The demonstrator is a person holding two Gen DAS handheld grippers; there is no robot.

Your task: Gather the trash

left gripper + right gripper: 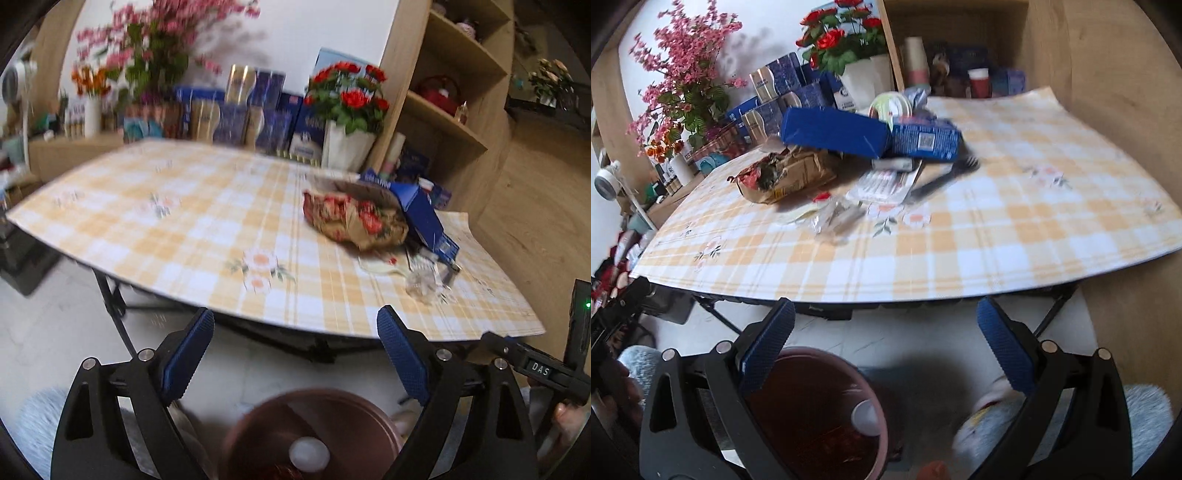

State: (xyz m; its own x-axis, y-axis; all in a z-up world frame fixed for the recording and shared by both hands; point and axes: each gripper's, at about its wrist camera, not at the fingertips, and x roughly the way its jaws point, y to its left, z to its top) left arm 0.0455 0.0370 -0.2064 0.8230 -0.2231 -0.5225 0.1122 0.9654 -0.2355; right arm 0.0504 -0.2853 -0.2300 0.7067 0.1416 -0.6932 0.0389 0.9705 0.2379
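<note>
The trash lies heaped toward one end of the yellow-and-white checked desk: a crumpled brown paper bag printed with red flowers, two dark blue cardboard boxes, a flat clear blister pack, a crinkled clear plastic wrapper and a black fork-like utensil. Below the desk edge, on the pale floor, stands a round reddish-brown bin with a white round piece already inside.

The main risk is the pile itself. The boxes lean on the bag and on each other, so pulling one out carelessly could send the rest sliding, possibly off the desk. The clear wrapper looks thin and flat, and the fingers may close on the tablecloth instead. A drop released off-centre could also miss the bin.

The left gripper hangs above the bin, tilted moderately downward toward the desk, its blue-padded fingers spread wide with nothing between them. The right gripper points more steeply down, beside the bin, fingers equally wide and empty.
</note>
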